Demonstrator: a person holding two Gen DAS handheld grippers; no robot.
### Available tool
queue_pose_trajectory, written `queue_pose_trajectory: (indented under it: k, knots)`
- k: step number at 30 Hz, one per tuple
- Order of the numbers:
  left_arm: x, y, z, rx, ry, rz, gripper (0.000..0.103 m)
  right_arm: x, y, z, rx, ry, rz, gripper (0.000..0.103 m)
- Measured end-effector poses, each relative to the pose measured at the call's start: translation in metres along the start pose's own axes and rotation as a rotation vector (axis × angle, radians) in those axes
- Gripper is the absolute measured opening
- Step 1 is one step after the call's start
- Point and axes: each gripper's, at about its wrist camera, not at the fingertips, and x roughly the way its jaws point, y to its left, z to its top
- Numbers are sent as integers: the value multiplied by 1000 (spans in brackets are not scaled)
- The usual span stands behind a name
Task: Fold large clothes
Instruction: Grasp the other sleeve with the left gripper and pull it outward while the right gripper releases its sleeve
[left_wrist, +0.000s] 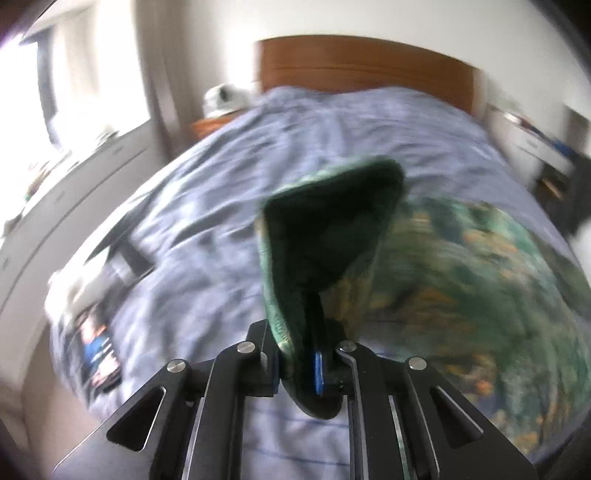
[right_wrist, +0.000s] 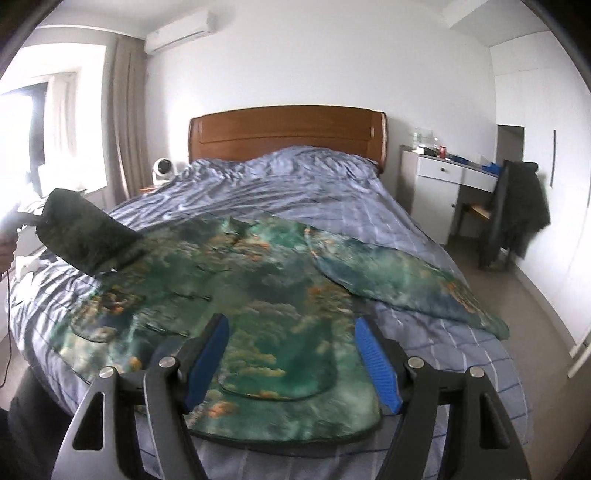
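Note:
A large green garment (right_wrist: 229, 295) with orange flecks lies spread on the bed, its hem toward me. One sleeve (right_wrist: 406, 284) stretches flat to the right. The other sleeve (right_wrist: 85, 236) is lifted off the bed at the left, dark lining outward. My left gripper (left_wrist: 306, 354) is shut on that sleeve's (left_wrist: 325, 229) end, with the fabric pinched between the blue pads. The rest of the garment (left_wrist: 461, 280) lies blurred to the right in the left wrist view. My right gripper (right_wrist: 290, 322) hovers open above the garment's lower part, with nothing between its fingers.
The bed's blue-grey striped duvet (right_wrist: 295, 184) runs back to a wooden headboard (right_wrist: 284, 129). A white fan (right_wrist: 162, 171) stands at the back left. A white desk (right_wrist: 443, 177) and a chair with a dark coat (right_wrist: 521, 210) stand right. A person's hand (right_wrist: 5, 254) shows at the left.

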Motion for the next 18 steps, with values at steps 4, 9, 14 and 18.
queue_pose_trajectory:
  k: [4, 9, 14, 18]
  knots:
    - [28, 45, -26, -102, 69, 154, 35, 1, 6, 0, -2, 3, 23, 73]
    - [31, 53, -54, -164, 112, 182, 44, 2, -2, -5, 28, 27, 22, 73]
    - [17, -4, -90, -77, 143, -44, 78, 20, -39, -16, 125, 107, -17, 78]
    - [16, -60, -115, 28, 217, -243, 87, 47, -79, -32, 234, 216, -11, 78]
